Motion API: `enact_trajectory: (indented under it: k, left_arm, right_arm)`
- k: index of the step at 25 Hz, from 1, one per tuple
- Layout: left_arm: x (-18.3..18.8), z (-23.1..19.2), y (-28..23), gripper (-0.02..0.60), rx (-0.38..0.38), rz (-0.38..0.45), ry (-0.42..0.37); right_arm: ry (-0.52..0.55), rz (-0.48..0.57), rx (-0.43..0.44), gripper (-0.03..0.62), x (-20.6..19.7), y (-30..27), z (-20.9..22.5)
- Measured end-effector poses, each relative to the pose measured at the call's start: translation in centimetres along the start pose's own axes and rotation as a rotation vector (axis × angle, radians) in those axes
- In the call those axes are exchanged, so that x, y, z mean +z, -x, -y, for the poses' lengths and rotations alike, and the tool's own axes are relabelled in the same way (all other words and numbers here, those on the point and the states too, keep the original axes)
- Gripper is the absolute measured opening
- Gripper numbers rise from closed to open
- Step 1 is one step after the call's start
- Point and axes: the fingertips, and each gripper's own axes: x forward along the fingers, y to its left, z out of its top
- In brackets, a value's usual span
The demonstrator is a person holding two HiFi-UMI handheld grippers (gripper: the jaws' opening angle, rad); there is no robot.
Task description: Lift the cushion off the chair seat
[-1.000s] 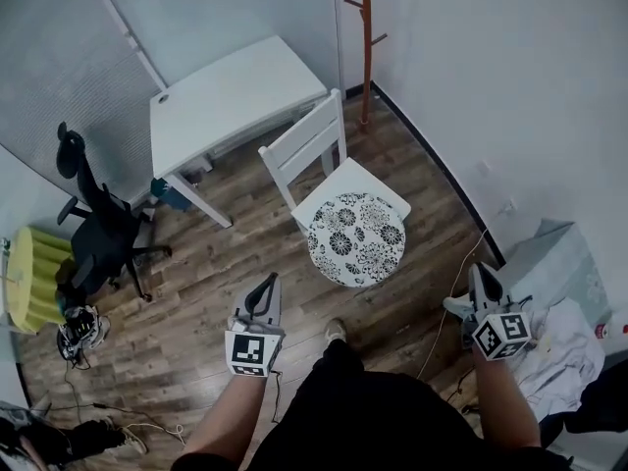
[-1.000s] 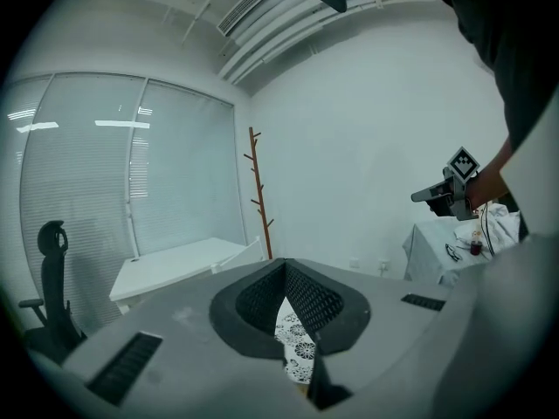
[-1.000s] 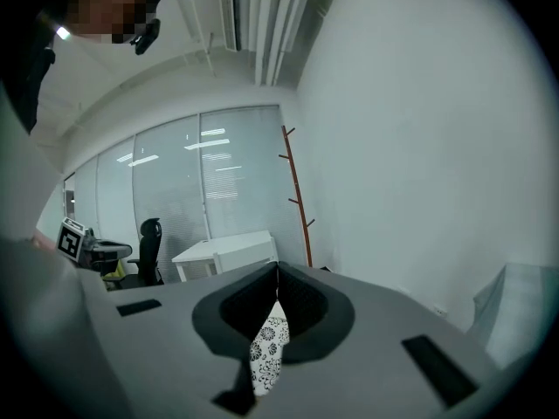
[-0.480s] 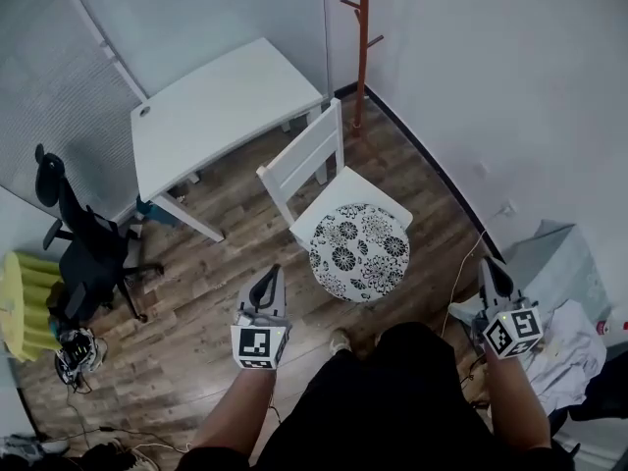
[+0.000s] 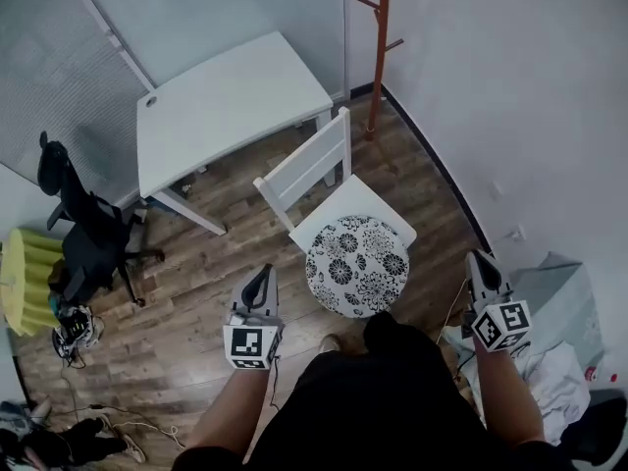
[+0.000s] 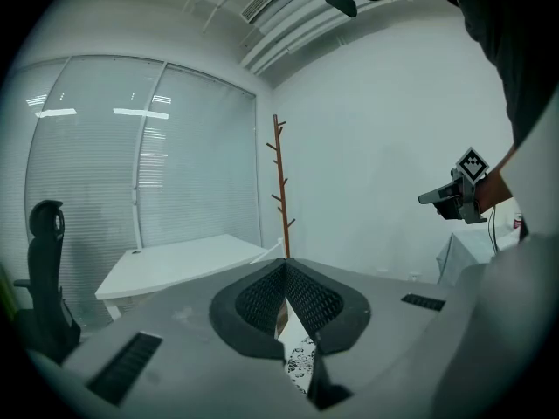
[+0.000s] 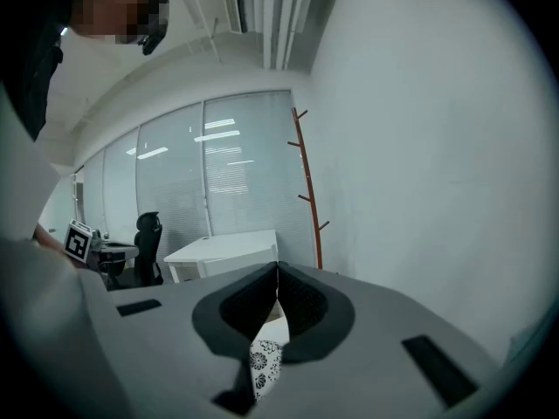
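Observation:
A round cushion with a black-and-white flower print lies on the seat of a white wooden chair in the head view. My left gripper hangs shut over the floor, left of the cushion and apart from it. My right gripper is shut too, well to the cushion's right. In the left gripper view the jaws meet at the tip with nothing between them, and a strip of the cushion shows below. The right gripper is likewise shut, with a bit of cushion below.
A white desk stands behind the chair. A brown coat stand is by the wall at the back right. A black office chair and a yellow object are at the left. A cloth-covered heap sits at the right.
The person has stepped closer to the chair, so the cushion now lies between the two grippers and nearer to them. Both grippers stay shut and hold nothing.

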Motion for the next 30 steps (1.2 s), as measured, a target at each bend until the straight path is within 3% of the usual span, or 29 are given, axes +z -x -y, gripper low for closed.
enact_trajectory:
  k: [6, 12, 17, 19, 22, 30]
  left_arm:
    - [0.5, 1.0, -2.5, 0.005, 0.080, -0.058, 0.003]
    - [1.8, 3.6, -6.0, 0.005, 0.074, -0.095, -0.098]
    - [1.6, 4.9, -8.2, 0.005, 0.103, -0.125, -0.107]
    - [1.1, 5.3, -8.7, 0.005, 0.108, -0.131, -0.071]
    - [-0.5, 4.7, -9.2, 0.005, 0.131, -0.137, 0.013]
    - [-9.9, 1.6, -10.4, 0.005, 0.126, -0.207, 0.069]
  right_arm:
    - [-0.010, -0.011, 0.132, 0.009, 0.7, -5.6, 2.0]
    - [-0.048, -0.036, 0.210, 0.009, -0.6, -10.8, 4.8]
    - [-0.058, -0.056, 0.258, 0.009, -2.2, -13.6, 5.6]
    - [-0.056, -0.072, 0.270, 0.009, -3.2, -14.4, 5.8]
    - [-0.049, -0.113, 0.265, 0.009, -5.1, -15.4, 6.0]
    - [0.069, -0.205, 0.238, 0.009, -10.9, -16.7, 4.9]
